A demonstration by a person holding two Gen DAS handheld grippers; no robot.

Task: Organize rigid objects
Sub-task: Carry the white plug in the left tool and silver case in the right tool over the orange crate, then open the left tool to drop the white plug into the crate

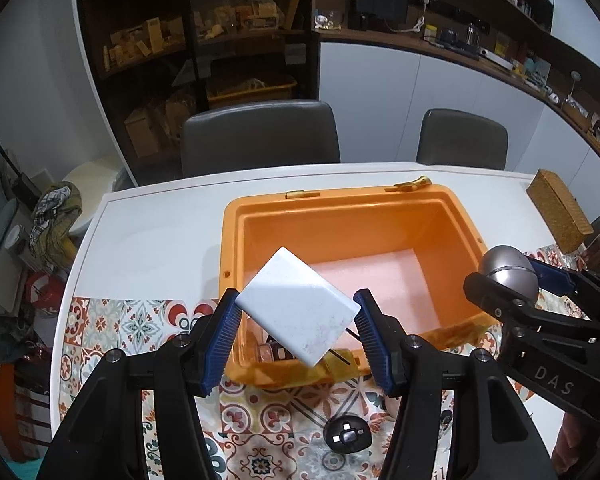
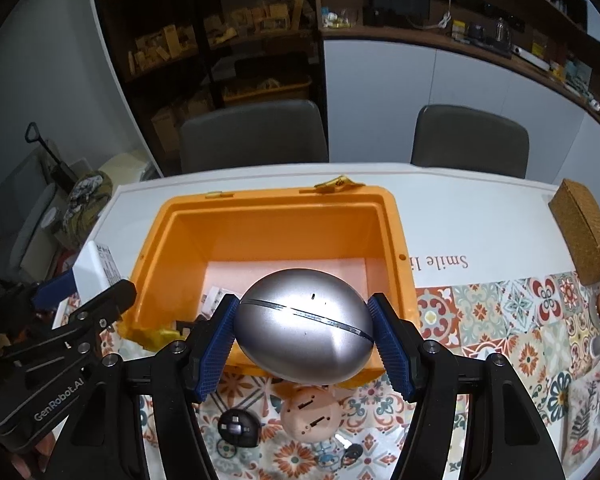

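The open orange plastic bin (image 1: 352, 216) sits on the tabletop below both my grippers. My left jaws pinch a flat white rectangular block (image 1: 298, 306) cornerwise; my right jaws clamp a smooth silver metal egg (image 2: 305, 326), which could squirt out sideways.

Your left gripper (image 1: 298, 334) had black angular arms, silver screws at the joints and ribbed blue pads (image 1: 220, 340). Your right gripper (image 2: 304, 340) matched it, with "DAS" printed in grey on its side.
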